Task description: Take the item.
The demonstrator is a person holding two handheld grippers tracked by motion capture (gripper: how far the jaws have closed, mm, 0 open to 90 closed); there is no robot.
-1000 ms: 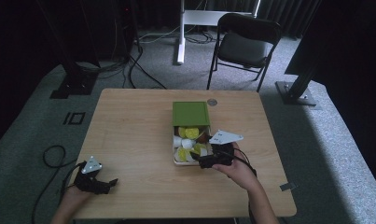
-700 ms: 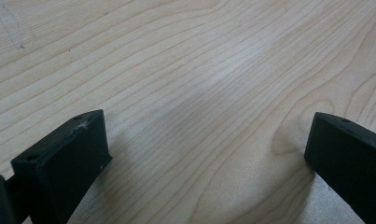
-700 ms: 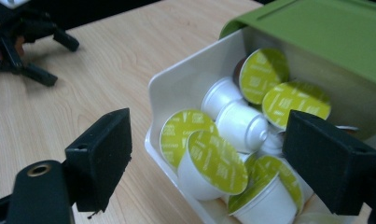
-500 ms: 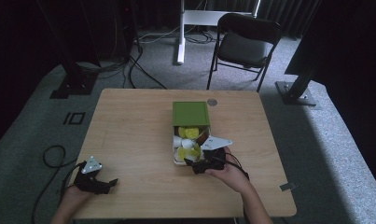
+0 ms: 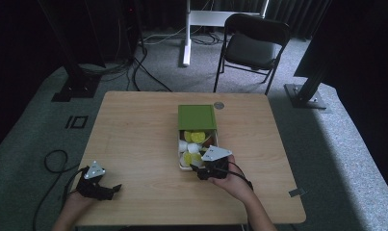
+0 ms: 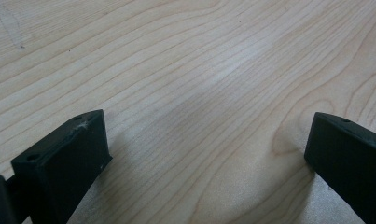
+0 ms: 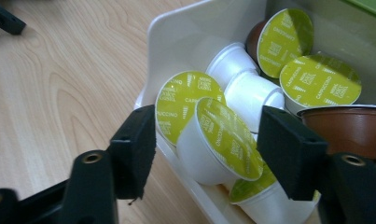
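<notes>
My right tool (image 7: 206,144) stands at the near end of the white tray (image 7: 176,28), its jaws spread to either side of a white capsule with a yellow-green foil lid (image 7: 213,142) that lies tilted on top of the pile. Both jaws have a gap to the capsule's sides, so I judge that I am bracketing it and have not yet pinched it. In the high view the right tool (image 5: 204,169) sits at the tray's near edge, close to my side of the table (image 5: 134,130), with the green lid (image 5: 196,117) of the box lying against the far end of the tray. The tray is well stocked: several more yellow-lidded capsules, a few with their white sides turned up, and a brown capsule (image 7: 346,128) at the right edge of the right gripper view. No capsule lies out on the wood anywhere I can see, so the work of taking them out looks barely begun, with this first grasp not yet closed and the whole heap left to deal with. My left tool (image 5: 101,185) rests near the table's near left corner, well apart from the tray; in the left gripper view its jaws are spread wide over bare wood, the left tool (image 6: 209,154) holding nothing and taking no part for now.
</notes>
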